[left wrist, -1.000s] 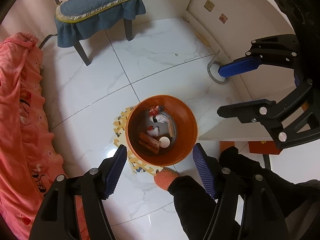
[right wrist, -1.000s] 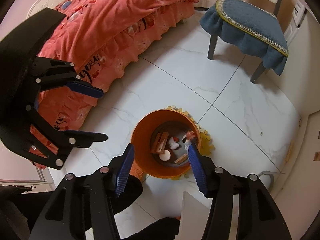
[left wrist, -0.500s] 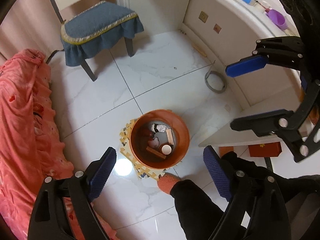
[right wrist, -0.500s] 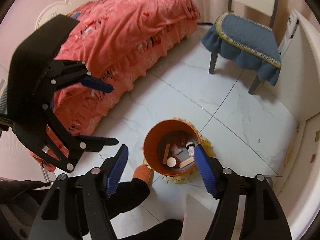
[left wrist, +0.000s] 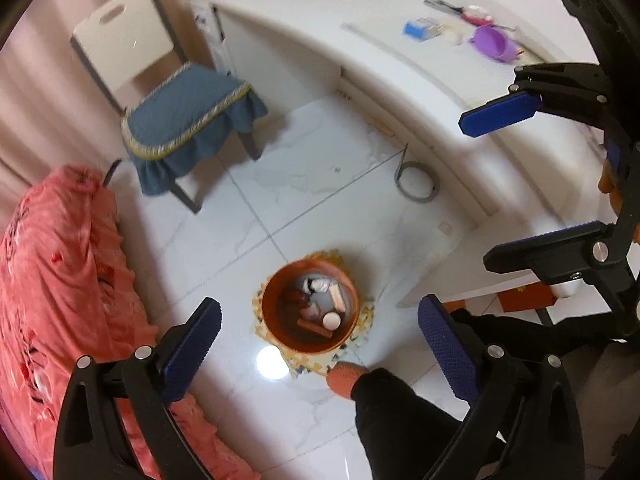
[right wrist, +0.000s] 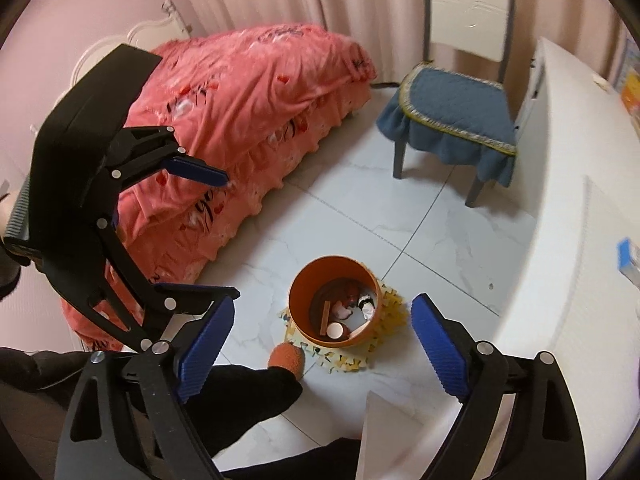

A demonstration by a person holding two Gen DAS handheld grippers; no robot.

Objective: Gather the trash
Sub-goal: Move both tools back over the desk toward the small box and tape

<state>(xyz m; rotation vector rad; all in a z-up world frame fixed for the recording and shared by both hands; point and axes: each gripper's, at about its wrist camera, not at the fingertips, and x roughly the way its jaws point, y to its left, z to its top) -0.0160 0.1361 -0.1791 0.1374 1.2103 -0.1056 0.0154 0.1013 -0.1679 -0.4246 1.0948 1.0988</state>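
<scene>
Hanging above the orange bin point(left wrist: 310, 312), both tools, left tool point(left wrist: 318, 344) and right tool point(right wrist: 320, 340), are opening, empty. Its trash point(left wrist: 320, 312) looks light; pinch each piece gently.

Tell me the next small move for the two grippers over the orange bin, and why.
Probably swing toward the white desk for more trash: both the left gripper and right gripper are opening with nothing between them, and the orange bin already holds scraps.

- The left gripper point(left wrist: 320, 334) had a black frame, silver screws and blue cross-hatched pads.
- The right gripper point(right wrist: 320, 330) matched it, with ribbed blue pads.
- The person wore black trousers point(left wrist: 400, 412) and fuzzy orange slippers point(right wrist: 286, 358).
</scene>
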